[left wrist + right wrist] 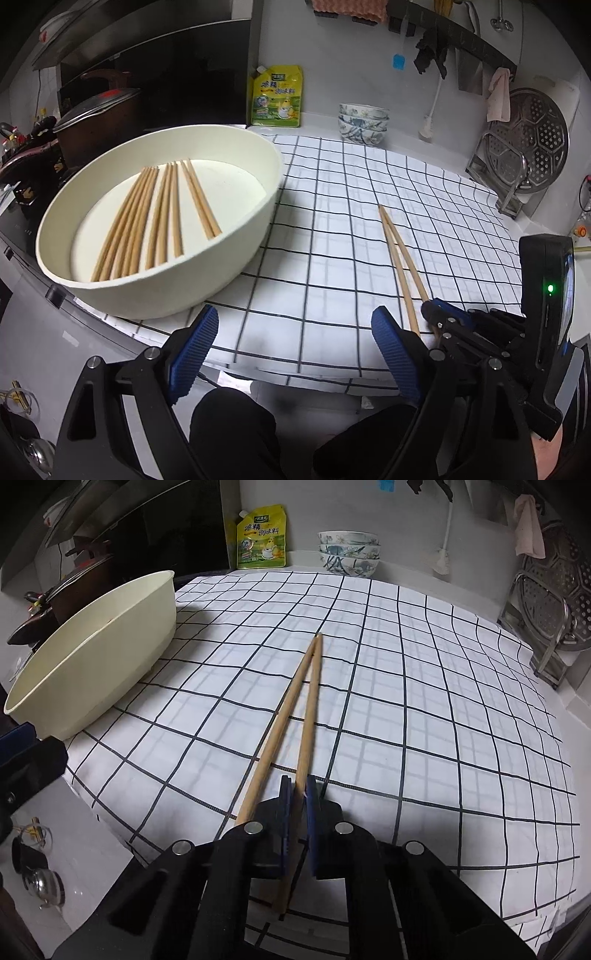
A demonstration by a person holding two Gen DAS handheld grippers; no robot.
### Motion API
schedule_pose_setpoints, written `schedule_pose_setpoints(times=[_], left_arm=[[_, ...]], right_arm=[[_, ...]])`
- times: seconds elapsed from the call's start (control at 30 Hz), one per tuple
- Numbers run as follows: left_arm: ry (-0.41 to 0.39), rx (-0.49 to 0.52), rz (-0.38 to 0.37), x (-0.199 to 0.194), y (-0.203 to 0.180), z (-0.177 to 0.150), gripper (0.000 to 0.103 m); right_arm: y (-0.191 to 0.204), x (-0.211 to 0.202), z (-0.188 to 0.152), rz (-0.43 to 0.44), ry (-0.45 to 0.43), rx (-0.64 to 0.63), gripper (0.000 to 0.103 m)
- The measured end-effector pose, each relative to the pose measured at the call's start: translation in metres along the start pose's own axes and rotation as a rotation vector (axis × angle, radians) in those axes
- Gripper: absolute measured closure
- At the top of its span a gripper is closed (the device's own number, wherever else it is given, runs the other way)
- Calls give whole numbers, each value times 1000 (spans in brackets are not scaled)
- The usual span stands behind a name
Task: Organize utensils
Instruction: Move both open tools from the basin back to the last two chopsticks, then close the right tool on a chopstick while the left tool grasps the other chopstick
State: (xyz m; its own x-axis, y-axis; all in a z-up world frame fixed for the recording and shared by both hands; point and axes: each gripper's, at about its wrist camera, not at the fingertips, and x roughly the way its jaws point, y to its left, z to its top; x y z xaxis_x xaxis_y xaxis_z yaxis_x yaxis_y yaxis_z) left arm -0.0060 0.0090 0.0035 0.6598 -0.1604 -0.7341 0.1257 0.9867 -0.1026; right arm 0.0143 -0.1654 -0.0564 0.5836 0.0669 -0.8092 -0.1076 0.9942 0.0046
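Note:
Two wooden chopsticks [295, 716] lie on the checked cloth [406, 701], tips together at the far end and splayed apart toward me. My right gripper [297, 786] is shut on the right chopstick [308, 731], whose near end runs on between the blue pads. The left chopstick [273, 738] passes outside the left finger. A cream bowl [159, 295] at the left holds several chopsticks [147, 218] lying side by side. My left gripper [291, 332] hangs open over the cloth's near edge, between the bowl and the right gripper [439, 317], with nothing between its fingers.
Stacked patterned bowls [364, 122] and a yellow refill pouch [277, 96] stand at the back wall. A metal steamer rack [528, 140] leans at the right. A lidded pot [96, 114] sits on the stove at the left. A person's dark-clad legs [232, 435] show below the counter.

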Motion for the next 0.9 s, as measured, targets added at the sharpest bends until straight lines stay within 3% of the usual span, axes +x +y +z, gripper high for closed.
schedule_pose_setpoints(times=[0.27,0.53,0.73,0.9], left_arm=[[23,5,-51,19,-30,-3,13],[45,24,-15,55,-62,-4,13],[59,42,13,72,-72,-4,13],[62,44,28,78,-76,-2,13]], right_arm=[[-44,-10,-10,23,8,68,97],[-91,-21,-24,-4,-3,163,97],[-101,-23,-25,20,-11,182,96],[-98,-23,-15,-1,-32,151,83]])
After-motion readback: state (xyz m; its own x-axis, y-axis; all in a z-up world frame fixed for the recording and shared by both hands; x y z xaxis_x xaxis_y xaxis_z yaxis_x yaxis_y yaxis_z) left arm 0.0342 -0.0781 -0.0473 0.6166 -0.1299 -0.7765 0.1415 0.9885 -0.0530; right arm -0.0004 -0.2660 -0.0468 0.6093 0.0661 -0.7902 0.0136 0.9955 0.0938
